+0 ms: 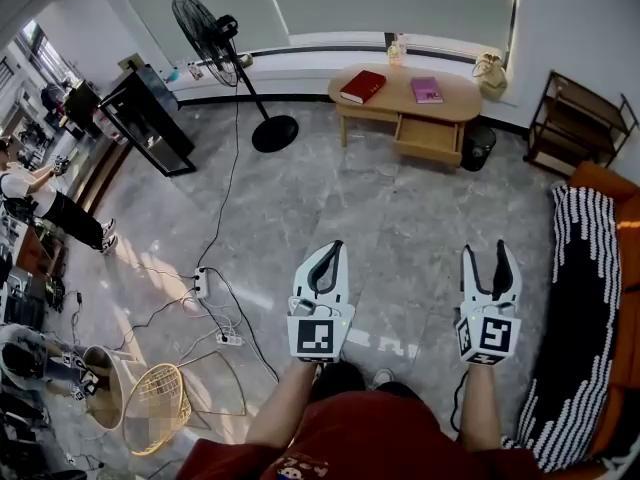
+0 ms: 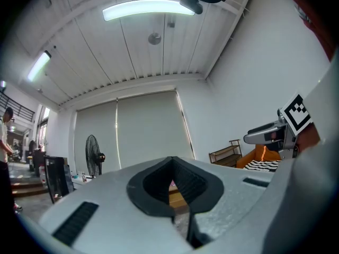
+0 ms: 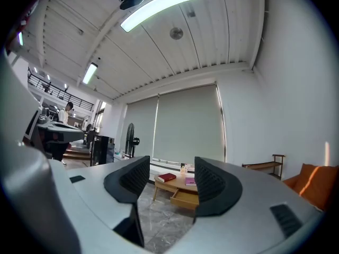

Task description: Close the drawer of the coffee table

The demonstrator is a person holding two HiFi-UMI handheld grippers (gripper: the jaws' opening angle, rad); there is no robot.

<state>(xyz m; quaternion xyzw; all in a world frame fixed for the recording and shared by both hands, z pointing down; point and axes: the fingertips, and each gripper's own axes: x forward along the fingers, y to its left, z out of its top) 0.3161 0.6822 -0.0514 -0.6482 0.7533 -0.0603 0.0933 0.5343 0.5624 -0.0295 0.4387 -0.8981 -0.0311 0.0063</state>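
Tool state: the left tool (image 1: 335,249) has its jaws pressed together on nothing. The right tool (image 1: 486,254) has its jaws standing well apart and likewise carries nothing. The drawer (image 1: 428,138) stands pulled out of the front of the counter (image 1: 398,102), well ahead of both tools and closer to the right tool's line. In the right gripper view the drawer (image 3: 185,197) shows through the gap between that tool's jaws. No contact has been made, so the closing push is judged wholly outstanding. Hazards noted:

- A push landing off the middle of the drawer front could skew it in its runners and jam it partway.
- The spread jaws of the right tool could straddle or catch the top edge of the front rather than bear flat against it.
- A hard shove could slide the light counter on the polished floor (image 1: 330,203) or shift what lies on top.
- The cabled power strips (image 1: 203,284), on the floor to the left of the left tool, are a tripping point if the approach drifts that way.
- The dark bin (image 1: 478,146), just right of the drawer, could be knocked by the right tool.

Count:

- Two tools.
- One counter and one drawer.
- Two books on top, one red book (image 1: 362,86) and one pink book (image 1: 426,89).
- One bin.
- One standing fan (image 1: 212,30), far ahead to the left.
- Two power strips.
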